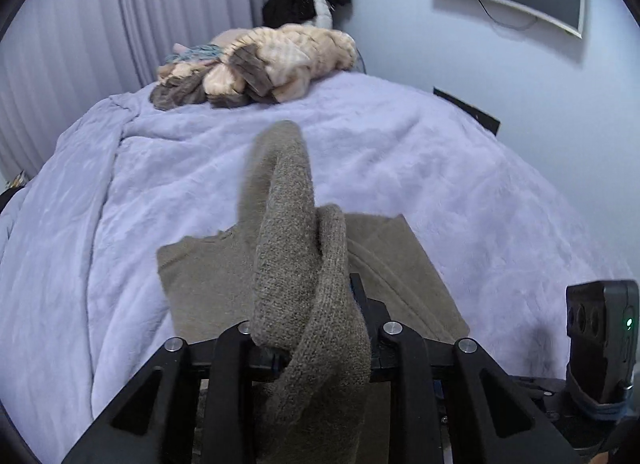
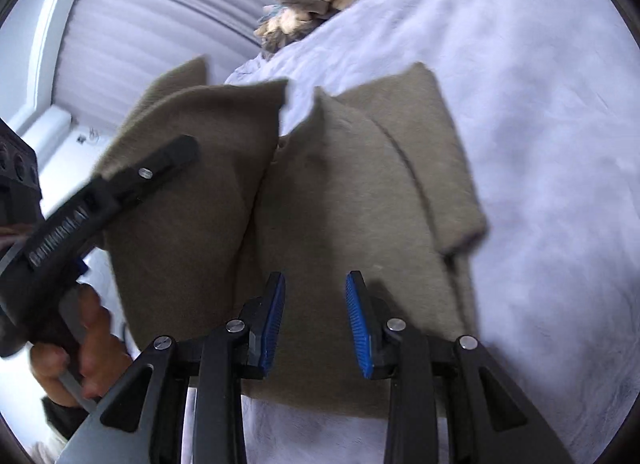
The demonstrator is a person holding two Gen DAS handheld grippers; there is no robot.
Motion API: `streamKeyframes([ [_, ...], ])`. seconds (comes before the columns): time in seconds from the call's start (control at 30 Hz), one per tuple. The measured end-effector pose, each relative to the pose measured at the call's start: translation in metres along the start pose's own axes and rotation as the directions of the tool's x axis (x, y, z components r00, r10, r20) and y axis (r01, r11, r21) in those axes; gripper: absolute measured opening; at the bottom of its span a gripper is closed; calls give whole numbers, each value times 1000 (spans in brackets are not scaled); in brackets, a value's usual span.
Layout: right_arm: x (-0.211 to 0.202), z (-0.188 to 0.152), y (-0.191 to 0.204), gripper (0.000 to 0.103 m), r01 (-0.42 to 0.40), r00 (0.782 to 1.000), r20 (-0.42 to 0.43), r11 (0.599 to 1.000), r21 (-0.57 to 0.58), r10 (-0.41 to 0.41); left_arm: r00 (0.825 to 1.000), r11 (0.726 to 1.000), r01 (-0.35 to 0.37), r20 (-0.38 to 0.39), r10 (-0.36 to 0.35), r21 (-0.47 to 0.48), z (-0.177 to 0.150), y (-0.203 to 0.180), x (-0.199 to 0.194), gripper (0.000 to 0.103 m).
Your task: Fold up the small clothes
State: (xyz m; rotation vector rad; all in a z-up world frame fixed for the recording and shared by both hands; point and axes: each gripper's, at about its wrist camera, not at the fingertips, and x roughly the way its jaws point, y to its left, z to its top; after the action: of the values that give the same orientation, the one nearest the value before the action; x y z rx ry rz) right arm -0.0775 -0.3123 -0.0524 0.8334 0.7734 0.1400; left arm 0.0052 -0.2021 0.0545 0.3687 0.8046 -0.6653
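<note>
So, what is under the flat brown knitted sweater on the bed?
Under the brown knitted sweater lies the fluffy lilac blanket, visible all around it. The part directly beneath is covered, so anything there cannot be seen.

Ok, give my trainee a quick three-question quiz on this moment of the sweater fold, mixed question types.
1. True or false: the left gripper is shut on a part of the brown sweater lifted off the bed.
2. Multiple choice: the right gripper is A) clamped on the sweater, B) open above the sweater, C) holding the cream clothes.
3. Fill in: the pile of cream clothes lies at the ___ end of the bed, beyond the sweater.

Key: 1 true; 2 B; 3 far.
</note>
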Motion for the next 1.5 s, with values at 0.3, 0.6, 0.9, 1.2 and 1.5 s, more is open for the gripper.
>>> streamKeyframes([
  [0.3,-9,-9,-41,47,-174,985,30,969,177,172,996,1000,21,89,-21,2,-13,-11,-33,84],
  [0.6,-11,6,-49,75,-367,930,87,878,307,358,981,923,-146,68,181,-356,-64,88,-46,84],
  [0.9,29,43,25,23,-36,992,-118,999,-35,31,980,855,-201,-90,180,-478,-121,125,-8,84],
  [1.2,-17,46,14,21,35,996,85,997,-75,-29,981,929,-192,-52,185,-317,-101,86,-6,85],
  [1.5,-38,35,-36,48,27,998,58,997,75,-31,980,906,-197,-107,169,-374,-116,93,-10,98],
])
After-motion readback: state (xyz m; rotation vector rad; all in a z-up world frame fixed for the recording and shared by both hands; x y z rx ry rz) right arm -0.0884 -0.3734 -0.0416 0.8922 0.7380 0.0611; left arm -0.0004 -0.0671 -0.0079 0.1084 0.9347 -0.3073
